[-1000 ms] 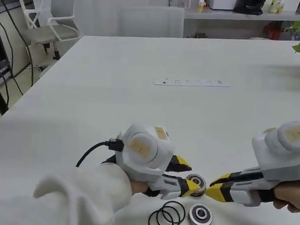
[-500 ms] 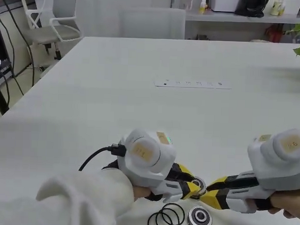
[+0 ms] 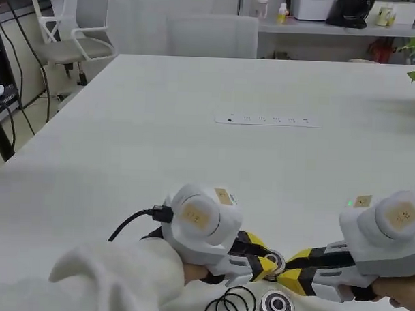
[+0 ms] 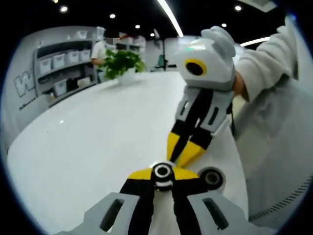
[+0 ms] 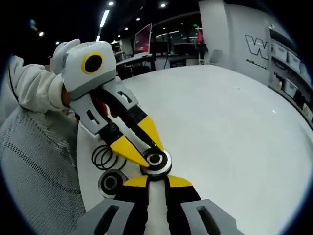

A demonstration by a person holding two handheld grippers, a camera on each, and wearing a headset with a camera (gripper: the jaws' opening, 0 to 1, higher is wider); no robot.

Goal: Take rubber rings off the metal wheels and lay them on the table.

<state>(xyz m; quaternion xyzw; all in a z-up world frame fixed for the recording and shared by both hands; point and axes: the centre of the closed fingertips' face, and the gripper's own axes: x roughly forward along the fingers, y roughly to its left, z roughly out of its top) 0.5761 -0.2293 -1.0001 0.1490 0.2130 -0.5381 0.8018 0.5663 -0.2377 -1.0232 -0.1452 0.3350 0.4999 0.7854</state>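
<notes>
Left gripper (image 3: 264, 261) is clamped on a small metal wheel (image 5: 156, 160) sitting right at its tips. Right gripper (image 3: 286, 269) meets it head-on, jaws drawn nearly together w/ tips at the wheel's rim. Can't tell if the dark band there, prob. the rubber ring (image 5: 168, 165), is caught betw. them. A second wheel (image 3: 277, 307) lies on the counter (image 3: 194, 141) just beside the right gripper's tips, and loose rings (image 3: 231, 303) lie near the left gripper's jaws. Wheel is prob. stiff, smooth & dense for its size, so it may spin or slip in the clamp: hold it across the metal, leaving part of the rim free. Ring looks thin, light, stretchy & grippy: nip it at one exposed spot on the rim & peel it sideways, or it'll snap back.
</notes>
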